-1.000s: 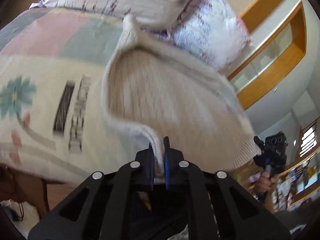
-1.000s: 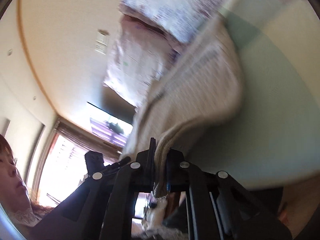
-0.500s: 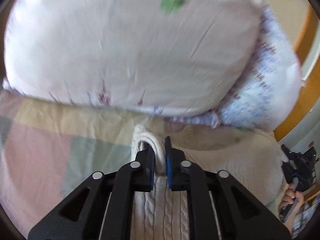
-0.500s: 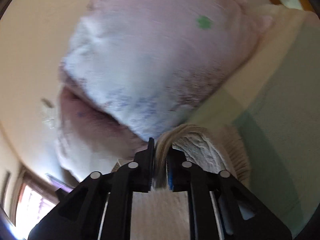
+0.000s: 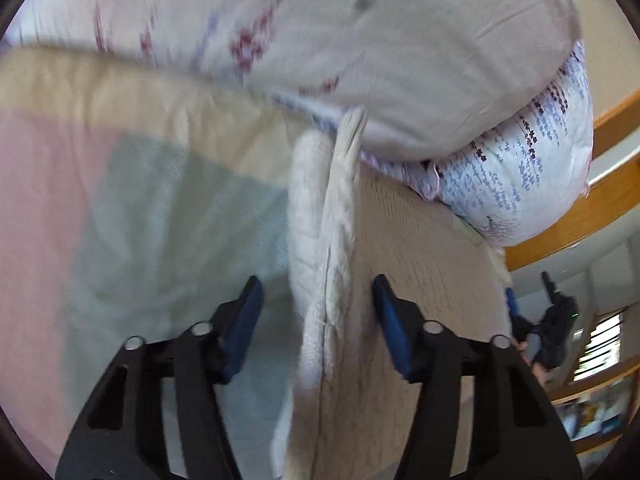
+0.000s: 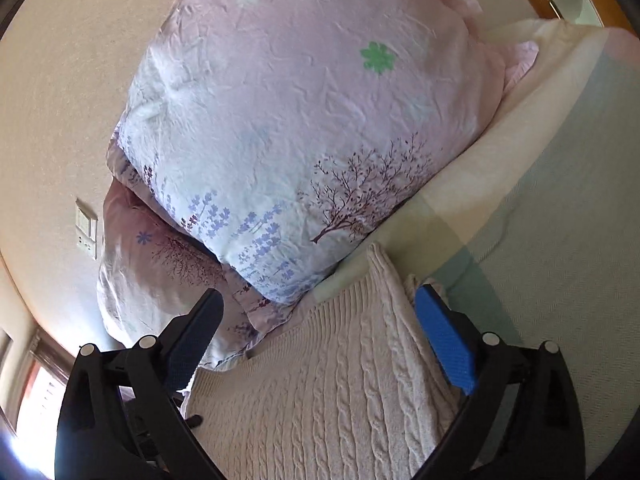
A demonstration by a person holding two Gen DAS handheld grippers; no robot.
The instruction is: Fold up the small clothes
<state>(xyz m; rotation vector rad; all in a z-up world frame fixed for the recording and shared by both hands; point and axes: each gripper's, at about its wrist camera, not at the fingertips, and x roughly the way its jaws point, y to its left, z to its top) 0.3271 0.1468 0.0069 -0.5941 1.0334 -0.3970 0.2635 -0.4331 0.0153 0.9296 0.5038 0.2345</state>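
Observation:
A cream cable-knit sweater (image 5: 332,240) lies on the bed, its far edge against the pillows. My left gripper (image 5: 316,300) is open with the sweater's folded edge lying loose between the blue pads. In the right wrist view the sweater (image 6: 320,380) lies flat below my right gripper (image 6: 320,320), which is open and empty, one blue pad (image 6: 444,340) at the sweater's right edge. The right gripper also shows in the left wrist view (image 5: 556,328) at the far right.
Two floral pillows (image 6: 288,128) are stacked at the head of the bed, also in the left wrist view (image 5: 360,40). A pastel patchwork bedspread (image 5: 140,220) covers the bed. A wooden frame (image 5: 580,216) and wall lie behind. A wall switch (image 6: 86,228) is at left.
Both grippers carried the sweater edge toward the pillows, then opened and let it go. The sweater now lies flat on the bed.

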